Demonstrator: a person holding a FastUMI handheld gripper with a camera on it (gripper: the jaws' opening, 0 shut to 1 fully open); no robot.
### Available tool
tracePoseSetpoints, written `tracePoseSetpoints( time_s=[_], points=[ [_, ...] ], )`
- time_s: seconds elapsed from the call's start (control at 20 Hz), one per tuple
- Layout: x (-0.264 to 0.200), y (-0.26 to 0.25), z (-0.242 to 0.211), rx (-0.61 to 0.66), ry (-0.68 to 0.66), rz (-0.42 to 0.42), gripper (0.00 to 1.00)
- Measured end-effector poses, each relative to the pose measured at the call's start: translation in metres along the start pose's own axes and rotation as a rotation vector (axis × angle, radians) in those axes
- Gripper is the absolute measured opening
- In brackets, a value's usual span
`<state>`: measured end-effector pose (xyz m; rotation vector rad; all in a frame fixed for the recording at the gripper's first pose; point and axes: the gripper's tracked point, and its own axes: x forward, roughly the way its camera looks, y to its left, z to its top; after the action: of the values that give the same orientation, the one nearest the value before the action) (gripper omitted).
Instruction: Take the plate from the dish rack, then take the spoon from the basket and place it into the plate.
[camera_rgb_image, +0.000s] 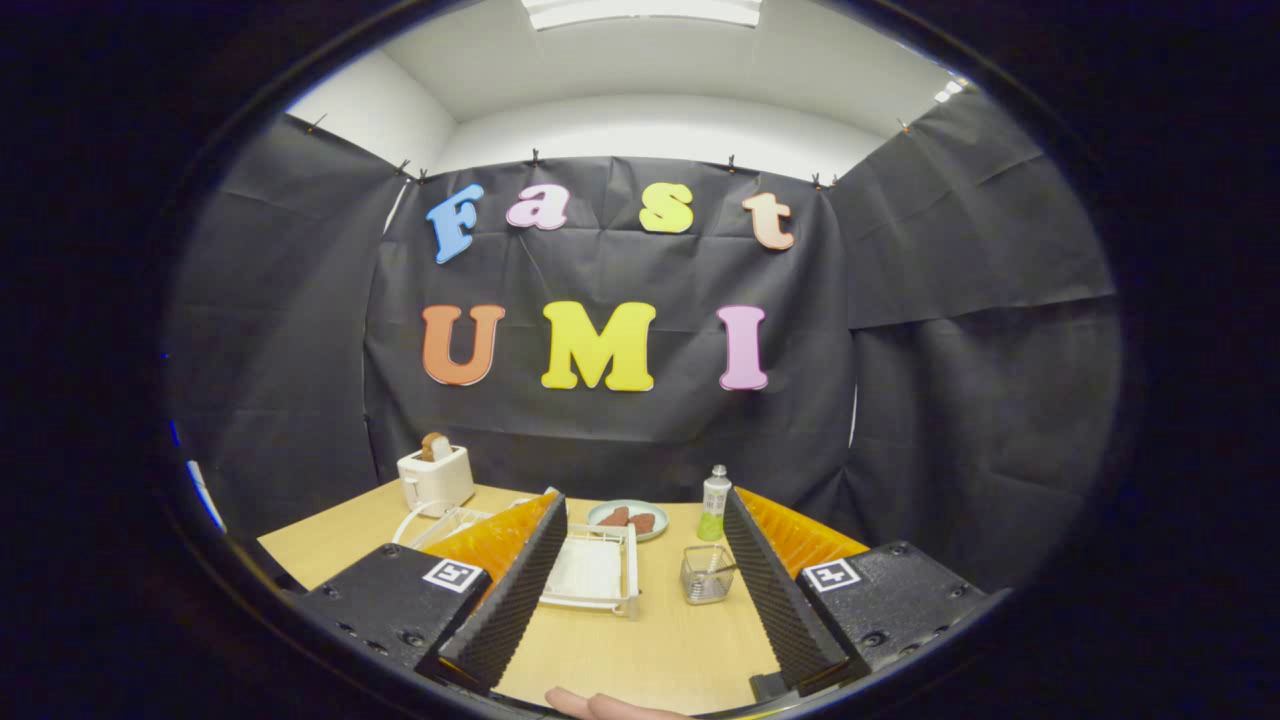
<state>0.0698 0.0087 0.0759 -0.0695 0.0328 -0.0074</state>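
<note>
Your claw (640, 590) is spread wide w/ nothing between the fingers; it hangs above the near part of the table (650, 650), pointed at the work area. My read: task hasn't started, nothing grabbed yet.

Where things are:
- Dish rack (592, 572): white, just ahead, between the fingers but nearer your left one, which covers its left end. A pale, flat thing lies inside; prob. the plate, can't confirm from this angle.
- Basket (707, 574): small wire/clear cup, right of the rack, just inside your right finger. Spoon (716, 570) stands in it, handle leaning right.
- Green plate (627, 517) w/ brown food pieces sits beyond the rack. That one's not in the rack, so likely not your target.

Left to do: all of it. Plate out of the rack and down on the table, then spoon out of the basket and into the plate.

Count: 1 rack, 1 basket, 1 spoon, 1 green plate, 1 bottle (714, 503), 1 toaster (436, 479) w/ bread in it, far left. A fingertip (610, 707) shows at the near edge, under the claw.
</note>
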Motion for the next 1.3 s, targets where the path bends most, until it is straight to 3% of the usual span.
tracePoseSetpoints(
  time_s=[0.45,0.95,1.3],
  points=[
    [0.125,0.038,0.05,-0.068,0.213,-0.081,1.0],
    [0.246,0.119,-0.001,0.061,0.711,0.059,1.0],
    [0.287,0.159,-0.06,-0.145,0.907,-0.033,1.0]
  ],
)
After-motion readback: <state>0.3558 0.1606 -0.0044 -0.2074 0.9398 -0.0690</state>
